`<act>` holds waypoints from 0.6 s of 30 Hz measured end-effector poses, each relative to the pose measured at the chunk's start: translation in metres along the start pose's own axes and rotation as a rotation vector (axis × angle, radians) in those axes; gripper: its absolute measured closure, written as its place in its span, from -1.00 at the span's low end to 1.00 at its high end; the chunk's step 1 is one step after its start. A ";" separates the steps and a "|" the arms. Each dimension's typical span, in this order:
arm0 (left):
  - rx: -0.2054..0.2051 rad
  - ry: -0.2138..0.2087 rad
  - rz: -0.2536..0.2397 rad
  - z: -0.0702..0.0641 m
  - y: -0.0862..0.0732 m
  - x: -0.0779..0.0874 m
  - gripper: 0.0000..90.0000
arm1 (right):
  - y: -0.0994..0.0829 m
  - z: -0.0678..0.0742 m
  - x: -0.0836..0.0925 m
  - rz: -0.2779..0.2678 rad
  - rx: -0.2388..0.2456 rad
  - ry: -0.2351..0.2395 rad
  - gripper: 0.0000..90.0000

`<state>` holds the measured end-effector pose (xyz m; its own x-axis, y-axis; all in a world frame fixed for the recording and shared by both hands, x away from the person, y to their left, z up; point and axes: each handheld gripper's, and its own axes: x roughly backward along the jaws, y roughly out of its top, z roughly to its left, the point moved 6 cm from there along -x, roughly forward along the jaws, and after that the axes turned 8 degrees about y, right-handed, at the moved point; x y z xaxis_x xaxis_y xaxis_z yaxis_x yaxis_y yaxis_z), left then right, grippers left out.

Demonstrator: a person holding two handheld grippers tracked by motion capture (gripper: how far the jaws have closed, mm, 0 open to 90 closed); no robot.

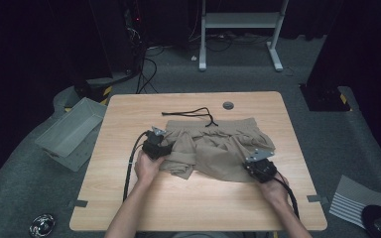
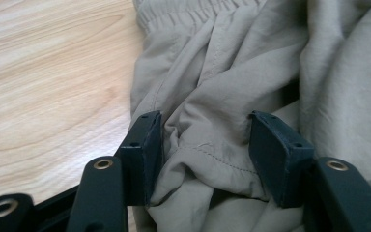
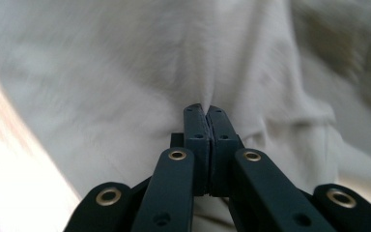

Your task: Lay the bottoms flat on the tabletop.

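Two hand-held grippers work a pair of tan shorts (image 1: pixel 218 146) crumpled near the middle of a light wooden table (image 1: pixel 198 203). We see the elastic waistband lying along the far side, its long axis running left to right across the table, with the legs bunched toward the person and a black drawstring (image 1: pixel 191 113) trailing past the waistband onto bare wood. The left gripper (image 2: pixel 205 145) has its jaws spread around a stitched hem fold at the garment's left edge. The right gripper (image 3: pixel 206 113), at the near right corner of the cloth, has its jaws pressed together, pinching a ridge of the fabric. Open wood remains on every side, widest along the near edge. A round grommet (image 1: pixel 228 105) sits by the far edge. Beyond, we note grey carpet, a grey bin (image 1: pixel 69 131) left of the table, cables, and a white desk frame (image 1: pixel 240 29) in the dark background.
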<state>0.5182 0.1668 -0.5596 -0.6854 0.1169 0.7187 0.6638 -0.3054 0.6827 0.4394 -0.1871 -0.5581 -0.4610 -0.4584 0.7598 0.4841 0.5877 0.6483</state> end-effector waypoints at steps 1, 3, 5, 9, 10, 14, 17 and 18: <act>0.001 0.003 0.009 0.002 0.001 -0.001 0.01 | -0.007 -0.003 0.006 0.000 -0.016 -0.007 0.97; 0.018 0.001 0.028 0.003 0.002 -0.001 0.00 | -0.019 -0.010 0.016 -0.004 -0.050 -0.010 0.96; 0.016 -0.002 0.029 0.002 0.003 0.000 0.00 | -0.023 -0.012 0.021 -0.016 -0.072 -0.010 0.87; 0.019 -0.075 -0.015 -0.006 0.007 0.016 -0.11 | -0.014 -0.009 0.031 -0.113 -0.096 -0.012 0.45; 0.022 -0.096 -0.042 -0.009 0.009 0.024 -0.12 | -0.010 -0.007 0.033 -0.132 -0.090 -0.009 0.39; 0.016 -0.158 -0.093 -0.017 0.013 0.044 -0.15 | 0.013 0.009 0.029 -0.180 -0.047 0.021 0.25; -0.013 -0.189 -0.086 -0.026 0.010 0.046 -0.17 | 0.021 0.018 0.013 -0.139 -0.023 0.048 0.23; -0.025 -0.193 -0.074 -0.029 0.008 0.044 -0.17 | 0.022 0.020 0.006 -0.118 -0.018 0.054 0.24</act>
<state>0.4849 0.1416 -0.5265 -0.6606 0.3181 0.6800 0.6041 -0.3126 0.7331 0.4322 -0.1635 -0.5403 -0.4755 -0.5593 0.6790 0.4424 0.5151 0.7341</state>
